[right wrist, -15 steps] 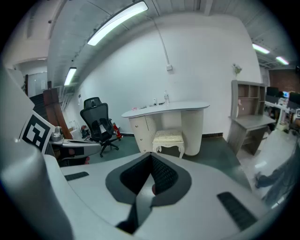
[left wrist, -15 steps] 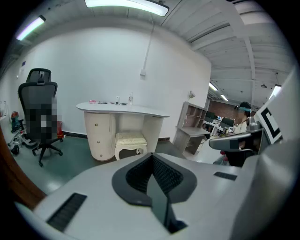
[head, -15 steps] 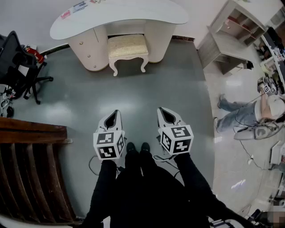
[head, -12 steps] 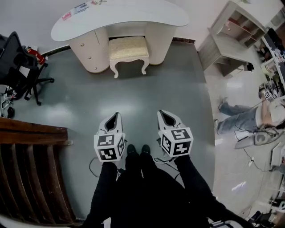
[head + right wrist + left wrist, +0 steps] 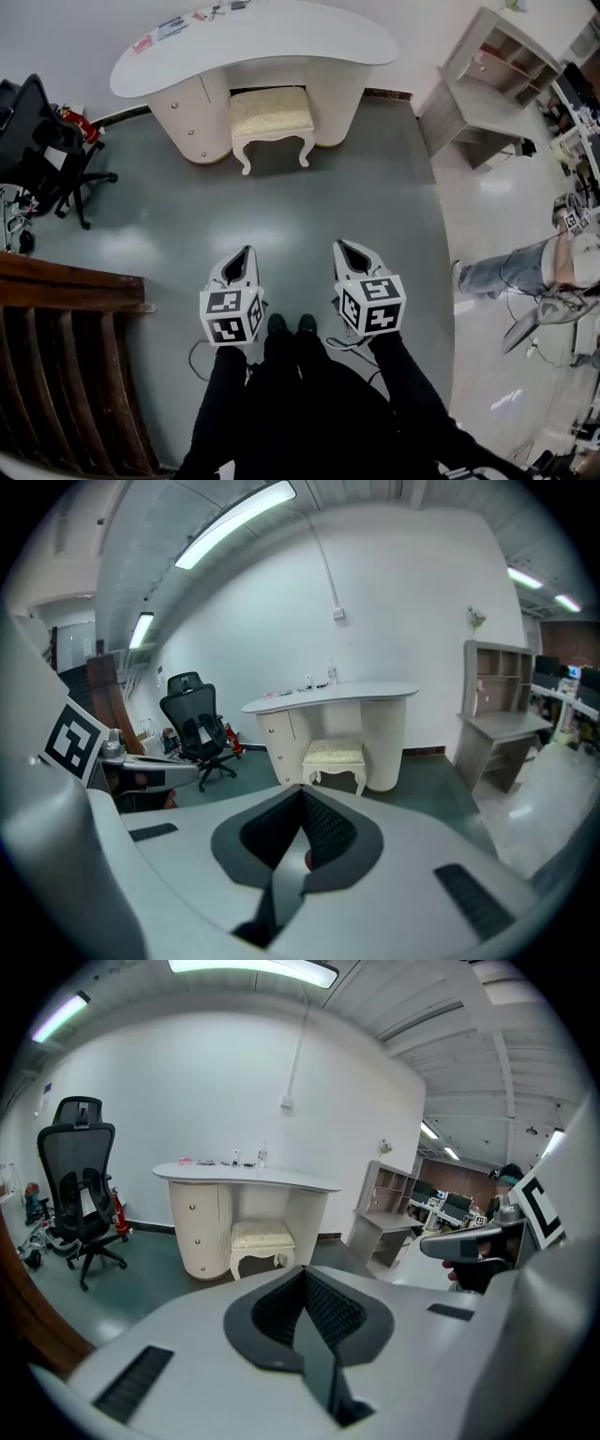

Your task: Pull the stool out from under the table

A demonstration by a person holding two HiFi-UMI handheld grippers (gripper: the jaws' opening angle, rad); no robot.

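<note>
Fingers on my left gripper are pressed together with nothing between them, and the same goes for my right gripper: closed and empty. I hold both low in front of me, side by side over the green floor, noses aimed forward. That suits standing square to the stool, as each gripper view has it dead ahead.

It sits well apart from me, parked in the knee gap of the white counter. The back of its cushioned seat is tucked under the curved top, while the front edge and two carved front legs stand out on the floor. I'd say that slot keeps it out of the walkway. The exposed front rim looks like the natural place to take hold.

Now the storage. The pedestal left of the stool has drawers with small knobs, all shut, so their contents are hidden. A few small items lie flat on top, too small to name. Off to the right, a shelf unit has open compartments; I can't tell what's inside.
</note>
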